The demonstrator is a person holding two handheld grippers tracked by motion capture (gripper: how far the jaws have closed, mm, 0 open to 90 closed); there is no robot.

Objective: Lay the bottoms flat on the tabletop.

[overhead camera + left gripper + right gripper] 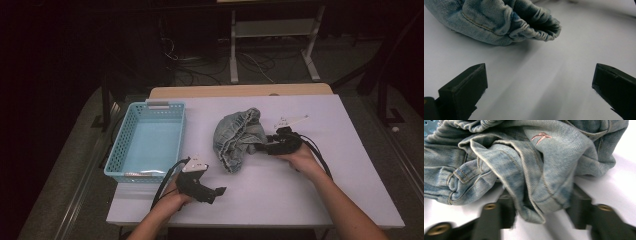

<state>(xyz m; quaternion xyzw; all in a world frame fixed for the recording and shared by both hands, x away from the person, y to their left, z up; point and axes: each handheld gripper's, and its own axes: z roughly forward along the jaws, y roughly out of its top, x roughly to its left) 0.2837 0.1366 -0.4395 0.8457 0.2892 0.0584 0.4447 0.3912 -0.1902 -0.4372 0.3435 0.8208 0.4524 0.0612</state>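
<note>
Right gripper view has a denim fold caught between the right gripper [540,202] jaws, so the jeans [239,139], bunched mid-desk, look gripped at their right edge, probably to be lifted or shaken out. The left gripper [539,87] is held wide open with nothing in it, just short of the jeans' near edge, likely waiting to take a second hold. Plenty of bare desk [300,200] is left in front, and the basket [122,150] sits well clear at the left.

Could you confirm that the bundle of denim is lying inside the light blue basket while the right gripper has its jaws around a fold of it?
Not quite: the denim bundle lies on the white table, right of the light blue basket, as the high view shows. The right gripper does have a fold between its jaws.
</note>
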